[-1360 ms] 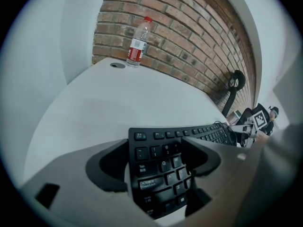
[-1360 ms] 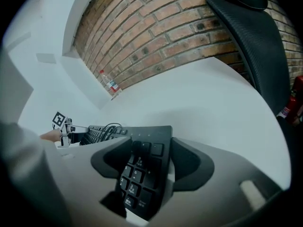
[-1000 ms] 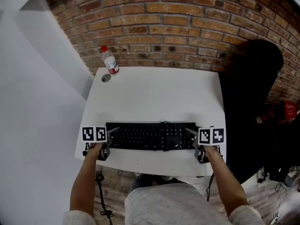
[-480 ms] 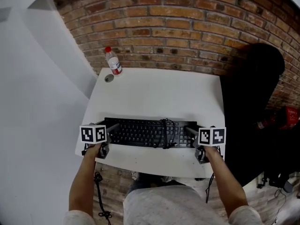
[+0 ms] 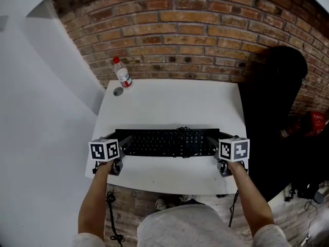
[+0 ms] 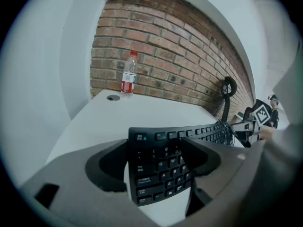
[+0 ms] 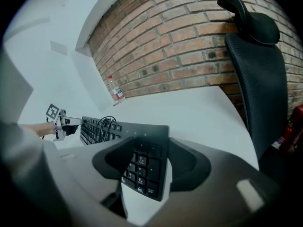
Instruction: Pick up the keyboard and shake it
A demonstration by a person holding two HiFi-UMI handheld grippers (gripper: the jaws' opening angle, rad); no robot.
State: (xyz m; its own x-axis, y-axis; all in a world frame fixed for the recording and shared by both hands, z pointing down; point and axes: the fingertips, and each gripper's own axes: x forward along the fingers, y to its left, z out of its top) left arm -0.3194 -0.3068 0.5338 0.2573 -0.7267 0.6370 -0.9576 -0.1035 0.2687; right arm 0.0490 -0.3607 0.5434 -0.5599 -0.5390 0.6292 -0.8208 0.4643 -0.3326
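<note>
A black keyboard (image 5: pixel 167 143) hangs just above the white table (image 5: pixel 169 107), gripped at both ends. My left gripper (image 5: pixel 125 141) is shut on its left end; in the left gripper view the jaws clamp the keyboard (image 6: pixel 163 141) across its short side by the Esc key. My right gripper (image 5: pixel 212 141) is shut on the right end, and the right gripper view shows the number-pad end of the keyboard (image 7: pixel 142 167) between the jaws. The keyboard's black cable (image 5: pixel 184 133) lies coiled on top of the keys, right of the middle.
A clear water bottle with a red cap (image 5: pixel 122 73) stands at the table's back left corner, a small round lid (image 5: pixel 117 91) beside it. A brick wall (image 5: pixel 195 30) backs the table. A black office chair (image 5: pixel 272 96) stands at the right.
Both grippers have risen with the keyboard, which has come up off the table. The cable coil has shifted on the keys.
</note>
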